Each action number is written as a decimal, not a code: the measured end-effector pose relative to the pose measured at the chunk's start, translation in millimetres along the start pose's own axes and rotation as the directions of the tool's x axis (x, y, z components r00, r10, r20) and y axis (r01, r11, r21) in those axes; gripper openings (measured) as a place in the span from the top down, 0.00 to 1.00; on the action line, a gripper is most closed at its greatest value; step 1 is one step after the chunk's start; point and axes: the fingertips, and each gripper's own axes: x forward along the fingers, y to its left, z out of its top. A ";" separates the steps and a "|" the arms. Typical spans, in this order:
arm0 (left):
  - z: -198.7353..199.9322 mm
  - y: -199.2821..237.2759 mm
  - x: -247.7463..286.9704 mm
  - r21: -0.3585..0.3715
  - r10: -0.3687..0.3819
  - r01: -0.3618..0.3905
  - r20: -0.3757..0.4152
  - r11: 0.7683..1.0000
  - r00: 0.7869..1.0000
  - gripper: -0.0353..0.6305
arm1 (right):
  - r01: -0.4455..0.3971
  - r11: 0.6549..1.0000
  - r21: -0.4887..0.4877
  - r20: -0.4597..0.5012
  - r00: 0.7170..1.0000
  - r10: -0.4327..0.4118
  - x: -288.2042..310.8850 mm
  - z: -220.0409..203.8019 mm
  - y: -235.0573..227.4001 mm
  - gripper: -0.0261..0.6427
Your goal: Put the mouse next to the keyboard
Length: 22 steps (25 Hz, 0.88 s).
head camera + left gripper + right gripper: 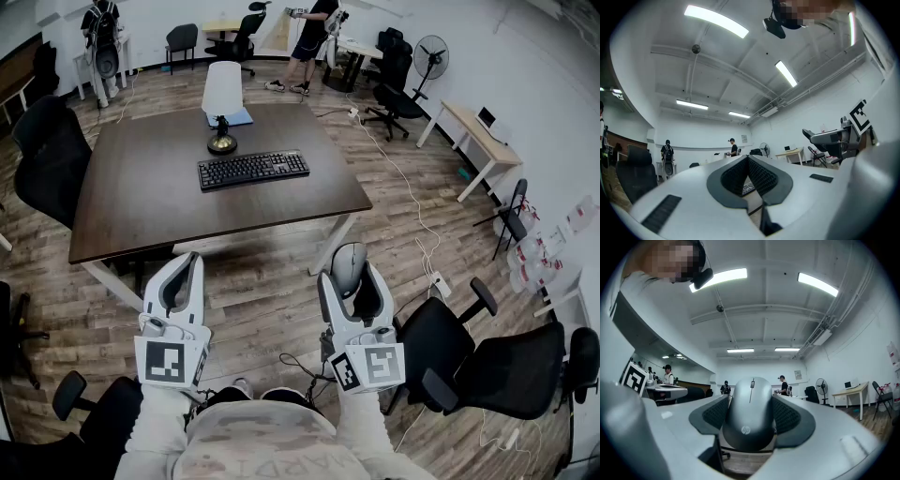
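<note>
A grey mouse [349,262] [751,418] sits between the pads of my right gripper [349,274] [750,399], which is shut on its sides, held in the air over the floor just off the near right corner of the dark brown table [141,216]. The black keyboard [253,170] lies on the table's middle, well ahead of both grippers. My left gripper [190,262] [748,158] hovers near the table's front edge, its jaw tips meeting with nothing between them.
A white-shaded lamp [222,101] stands on the table just behind the keyboard. Black office chairs stand at the left [52,159] and the near right [506,366]. A cable [412,206] runs across the wooden floor. A person [309,42] stands at the back.
</note>
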 end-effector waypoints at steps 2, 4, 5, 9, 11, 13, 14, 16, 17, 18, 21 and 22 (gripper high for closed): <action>-0.9 -0.1 1.6 0.001 -0.001 0.001 -0.001 1.000 1.000 0.94 | 0.000 1.000 -0.002 0.001 1.000 0.000 0.9 -0.5 -0.8 0.51; -1.7 0.0 3.3 0.002 -0.001 0.001 -0.001 1.000 1.000 0.94 | 0.000 1.000 -0.003 0.003 1.000 0.000 2.2 -1.0 -1.9 0.51; -2.1 0.1 4.3 0.003 -0.001 0.001 0.000 1.000 1.000 0.94 | 0.001 1.000 -0.002 0.005 1.000 -0.001 2.8 -1.5 -2.5 0.51; -4.0 2.3 6.6 0.004 -0.005 0.005 0.001 1.000 1.000 0.94 | 0.008 1.000 0.022 0.012 1.000 -0.009 2.7 -11.6 -5.3 0.51; -4.6 5.5 8.9 0.006 -0.007 0.007 0.004 1.000 1.000 0.94 | 0.009 1.000 0.005 0.014 1.000 -0.009 7.3 -8.7 -2.5 0.51; -5.2 8.1 10.9 0.008 -0.010 0.010 0.011 1.000 1.000 0.94 | 0.010 1.000 -0.008 0.016 1.000 -0.009 10.6 -7.4 0.2 0.51; -5.7 8.6 11.8 0.008 -0.012 0.012 0.013 1.000 1.000 0.94 | 0.010 1.000 -0.003 0.017 1.000 -0.010 10.8 -10.0 -0.1 0.51; -7.6 8.7 13.6 0.008 -0.019 0.019 0.016 1.000 1.000 0.94 | 0.015 1.000 0.014 0.017 1.000 -0.015 10.9 -13.6 -2.0 0.50; -8.8 8.9 14.5 0.007 -0.023 0.023 0.016 1.000 1.000 0.94 | 0.017 1.000 0.020 0.016 1.000 -0.018 11.5 -13.8 -2.3 0.51; -10.0 9.6 15.6 0.006 -0.027 0.027 0.015 1.000 1.000 0.94 | 0.018 1.000 0.021 0.014 1.000 -0.019 12.5 -13.7 -2.3 0.51; -11.5 12.8 21.6 -0.002 -0.039 0.039 0.013 0.999 0.999 0.94 | 0.023 1.000 0.010 0.013 1.000 -0.023 17.2 -14.3 -3.0 0.51; -11.5 13.2 23.8 -0.003 -0.043 0.043 0.013 0.999 0.999 0.94 | 0.027 1.000 0.007 0.012 1.000 -0.027 18.7 -13.9 -3.9 0.51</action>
